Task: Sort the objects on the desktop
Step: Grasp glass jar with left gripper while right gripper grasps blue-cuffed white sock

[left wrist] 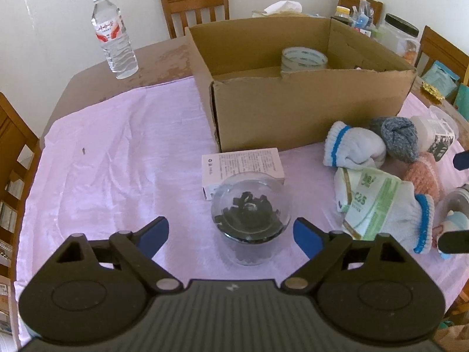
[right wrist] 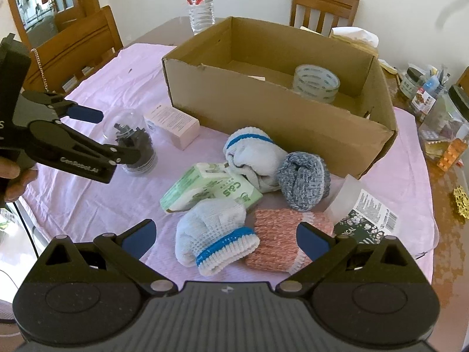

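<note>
A clear glass dome with a dark piece inside stands on the pink cloth, in front of a small white carton. My left gripper is open around the dome, with a gap on each side of it. In the right wrist view the dome sits between the left gripper's fingers. My right gripper is open above a white glove with a blue cuff and a pink sock roll. The brown cardboard box holds a tape roll.
A tissue pack, a second white glove, a grey sock ball and a labelled plastic tub lie before the box. A water bottle stands at the far left. Jars crowd the right edge, and chairs surround the table.
</note>
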{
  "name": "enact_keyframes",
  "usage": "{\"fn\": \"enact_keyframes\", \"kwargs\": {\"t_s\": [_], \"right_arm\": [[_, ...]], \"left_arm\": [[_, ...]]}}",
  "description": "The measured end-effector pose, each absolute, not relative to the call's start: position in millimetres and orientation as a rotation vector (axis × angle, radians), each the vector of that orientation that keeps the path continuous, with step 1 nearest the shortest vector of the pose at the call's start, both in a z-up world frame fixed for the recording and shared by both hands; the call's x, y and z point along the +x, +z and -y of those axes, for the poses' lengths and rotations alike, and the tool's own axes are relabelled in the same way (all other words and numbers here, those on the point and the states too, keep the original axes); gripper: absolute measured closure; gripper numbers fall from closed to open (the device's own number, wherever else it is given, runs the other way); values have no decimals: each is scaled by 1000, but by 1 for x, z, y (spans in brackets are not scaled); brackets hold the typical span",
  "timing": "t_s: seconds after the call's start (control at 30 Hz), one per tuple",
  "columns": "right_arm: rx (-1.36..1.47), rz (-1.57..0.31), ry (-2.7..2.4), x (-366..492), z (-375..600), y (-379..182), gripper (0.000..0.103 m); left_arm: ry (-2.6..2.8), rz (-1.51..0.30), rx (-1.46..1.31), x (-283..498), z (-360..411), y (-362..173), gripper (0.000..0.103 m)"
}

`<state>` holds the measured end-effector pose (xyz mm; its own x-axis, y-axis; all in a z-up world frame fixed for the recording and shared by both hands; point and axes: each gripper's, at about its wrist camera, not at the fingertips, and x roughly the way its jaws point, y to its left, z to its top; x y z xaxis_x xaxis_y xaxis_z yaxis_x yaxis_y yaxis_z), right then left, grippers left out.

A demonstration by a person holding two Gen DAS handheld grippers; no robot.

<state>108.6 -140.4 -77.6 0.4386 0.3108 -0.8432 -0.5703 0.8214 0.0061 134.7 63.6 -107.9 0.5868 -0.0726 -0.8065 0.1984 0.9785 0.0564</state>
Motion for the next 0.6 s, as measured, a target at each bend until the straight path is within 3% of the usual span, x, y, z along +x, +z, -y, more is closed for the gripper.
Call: {"fn": "enact_keyframes", "kwargs": {"t_s": [0.07, 0.6], "right_arm": [[-301, -974, 564, 109, 141, -79, 0], [-444, -960, 733, 117, 104, -116, 0]], "left_arm": [[-164, -930, 134, 137, -64, -109, 21], [-136, -933, 118, 140, -62, -117, 20]]}}
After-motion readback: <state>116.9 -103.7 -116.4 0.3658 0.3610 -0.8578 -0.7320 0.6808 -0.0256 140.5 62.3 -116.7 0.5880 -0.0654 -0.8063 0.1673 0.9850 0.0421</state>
